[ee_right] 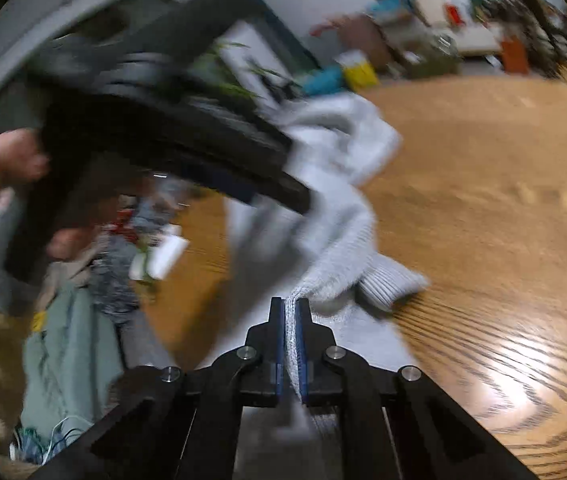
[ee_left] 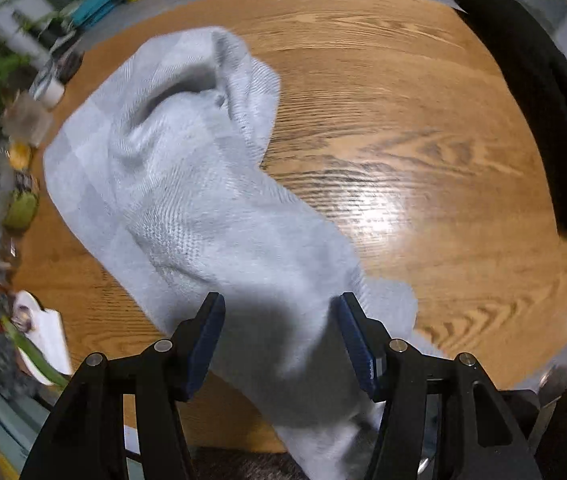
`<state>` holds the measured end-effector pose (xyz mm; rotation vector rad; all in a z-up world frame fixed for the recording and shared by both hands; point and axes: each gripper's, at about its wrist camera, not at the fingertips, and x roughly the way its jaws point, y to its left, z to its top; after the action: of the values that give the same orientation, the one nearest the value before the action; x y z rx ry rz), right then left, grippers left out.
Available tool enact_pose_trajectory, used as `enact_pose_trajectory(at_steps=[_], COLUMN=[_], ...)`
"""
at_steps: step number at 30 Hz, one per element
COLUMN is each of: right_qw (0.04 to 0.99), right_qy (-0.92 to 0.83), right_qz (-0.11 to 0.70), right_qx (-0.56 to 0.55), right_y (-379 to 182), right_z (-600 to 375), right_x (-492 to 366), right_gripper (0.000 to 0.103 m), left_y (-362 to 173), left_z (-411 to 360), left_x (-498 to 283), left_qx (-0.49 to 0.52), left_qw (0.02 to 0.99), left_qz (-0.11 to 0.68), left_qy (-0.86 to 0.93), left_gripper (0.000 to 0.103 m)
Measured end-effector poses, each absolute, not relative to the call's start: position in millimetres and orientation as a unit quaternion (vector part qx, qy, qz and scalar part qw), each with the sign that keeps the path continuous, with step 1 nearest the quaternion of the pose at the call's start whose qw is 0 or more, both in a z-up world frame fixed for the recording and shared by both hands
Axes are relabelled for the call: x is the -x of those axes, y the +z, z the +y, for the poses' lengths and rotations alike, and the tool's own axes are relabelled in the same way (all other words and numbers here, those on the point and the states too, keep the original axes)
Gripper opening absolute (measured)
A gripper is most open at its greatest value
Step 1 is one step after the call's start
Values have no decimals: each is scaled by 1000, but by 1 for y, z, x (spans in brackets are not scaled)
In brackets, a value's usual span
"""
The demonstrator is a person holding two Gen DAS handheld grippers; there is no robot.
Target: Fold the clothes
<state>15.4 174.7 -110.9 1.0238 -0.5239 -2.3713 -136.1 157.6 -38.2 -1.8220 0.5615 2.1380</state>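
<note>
Fingers (ee_right: pixel 298 332) of the right gripper (ee_right: pixel 290 308) are pressed together on a thin edge of the one grey knitted garment (ee_right: pixel 339 216), which rises from them toward 12 o'clock in a loose, rumpled heap on the wooden desk (ee_right: pixel 483 184).

Seen from the left wrist, the left gripper (ee_left: pixel 278 312) has its two fingers (ee_left: pixel 357 340) spread wide, one on each side of the garment (ee_left: pixel 187 184), with the cloth passing between them (whether a pad touches it I cannot tell). It points down over the desk (ee_left: pixel 423 152), and the cloth stretches from 6 o'clock up toward 11 o'clock.

From the right wrist, the left gripper (ee_right: pixel 295 196) comes in from 9 o'clock, angled down onto the heap, a person's hand (ee_right: pixel 15 160) gripping its handle.

One garment, two grippers.
</note>
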Motion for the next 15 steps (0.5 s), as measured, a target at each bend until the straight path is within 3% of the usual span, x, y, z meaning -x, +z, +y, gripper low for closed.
enact_pose_trajectory(at_steps=[5,11,14,15], right_qw=[305,336,329,323], right_qy=[-842,-839,-847,-849], right_qz=[-242,-229,-215,-211], right_qx=[-373,-361,-358,-361], right_y=[-103,-89,-85,-85], right_z=[152,128,127,127], right_x=[-18,-29,-35,-36], right_gripper=[6,6,6,6], left_y=[-34,-45,-37,-33], left_z=[155,145,135,131], left_x=[121,105,102,102], left_qx=[631,630,625,623], left_qw=[138,129,144,148], left_qz=[211,252,231,229], left_qy=[733,723,731,734], left_gripper=[60,57,26,20])
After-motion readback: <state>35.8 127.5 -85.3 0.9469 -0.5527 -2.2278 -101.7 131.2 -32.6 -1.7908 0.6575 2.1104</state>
